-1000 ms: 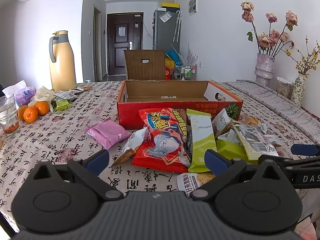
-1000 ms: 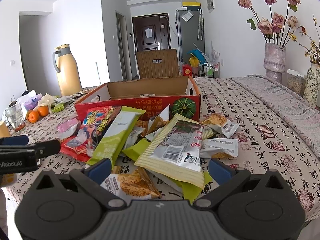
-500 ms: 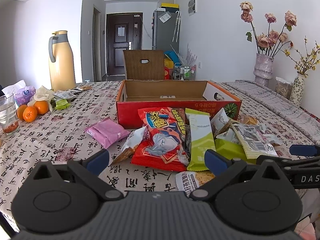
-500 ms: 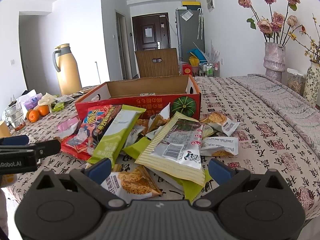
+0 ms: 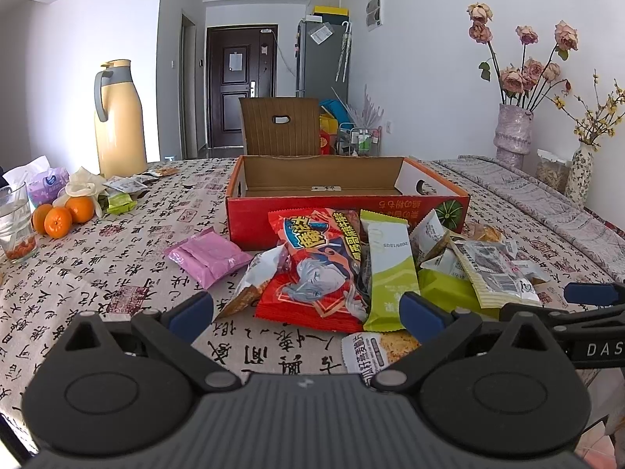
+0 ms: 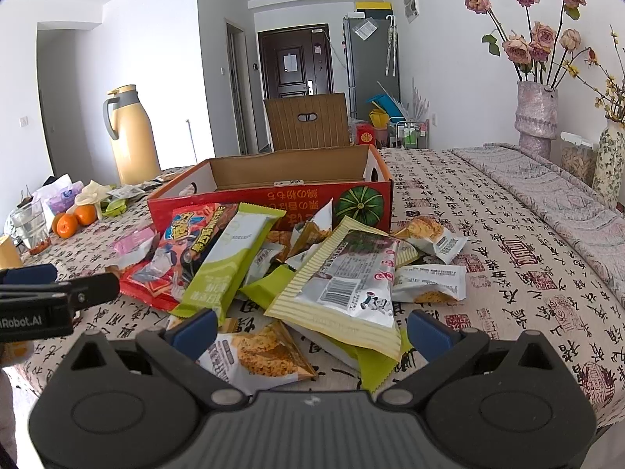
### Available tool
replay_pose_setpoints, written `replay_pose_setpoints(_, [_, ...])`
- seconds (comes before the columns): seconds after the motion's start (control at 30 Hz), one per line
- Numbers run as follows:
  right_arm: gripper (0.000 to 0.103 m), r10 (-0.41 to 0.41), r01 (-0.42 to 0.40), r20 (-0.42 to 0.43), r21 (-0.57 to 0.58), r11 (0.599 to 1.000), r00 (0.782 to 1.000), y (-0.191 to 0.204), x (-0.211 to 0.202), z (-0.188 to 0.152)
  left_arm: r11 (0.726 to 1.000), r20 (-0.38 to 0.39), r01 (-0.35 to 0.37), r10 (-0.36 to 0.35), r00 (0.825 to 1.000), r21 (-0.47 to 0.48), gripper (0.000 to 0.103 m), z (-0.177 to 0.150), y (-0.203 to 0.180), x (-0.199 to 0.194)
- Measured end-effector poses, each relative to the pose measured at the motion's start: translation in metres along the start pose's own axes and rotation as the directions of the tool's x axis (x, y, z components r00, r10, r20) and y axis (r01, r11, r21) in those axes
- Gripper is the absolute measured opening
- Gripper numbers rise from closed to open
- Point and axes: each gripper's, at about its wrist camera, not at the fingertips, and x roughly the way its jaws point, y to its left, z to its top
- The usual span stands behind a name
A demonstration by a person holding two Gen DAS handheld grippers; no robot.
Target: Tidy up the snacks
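A heap of snack packets lies on the patterned tablecloth in front of an open red cardboard box (image 5: 343, 211) (image 6: 273, 199), whose inside looks almost bare. In the heap are a red chip bag (image 5: 316, 269) (image 6: 183, 242), a long green packet (image 5: 386, 269) (image 6: 226, 258), a cream striped bag (image 6: 347, 273) (image 5: 492, 273) and a pink packet (image 5: 207, 252). My left gripper (image 5: 306, 310) hovers open, low, just before the red bag. My right gripper (image 6: 310, 332) is open over a small triangular snack pack (image 6: 261, 355), beside the striped bag. Neither holds anything.
Left on the table stand a yellow thermos jug (image 5: 119, 117), oranges (image 5: 58, 217), a glass (image 5: 15, 221) and tissue packs. Vases of dried flowers (image 5: 511, 133) (image 6: 537, 117) line the right edge. A chair back (image 5: 279, 125) rises behind the box.
Both grippers have drifted only slightly; the snacks look a touch nearer and lower in view. Nothing was picked up or shifted.
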Motion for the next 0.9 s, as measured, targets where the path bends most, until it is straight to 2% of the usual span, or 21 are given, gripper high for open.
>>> replay_pose_setpoints(0.9, [0.103,-0.001,0.001,-0.001,0.000,1.000,1.000,0.0008,-0.0004,-0.0004,1.000,-0.001,0.006,-0.006,1.000,-0.005,0.103,-0.0037,-0.0022,-0.0033])
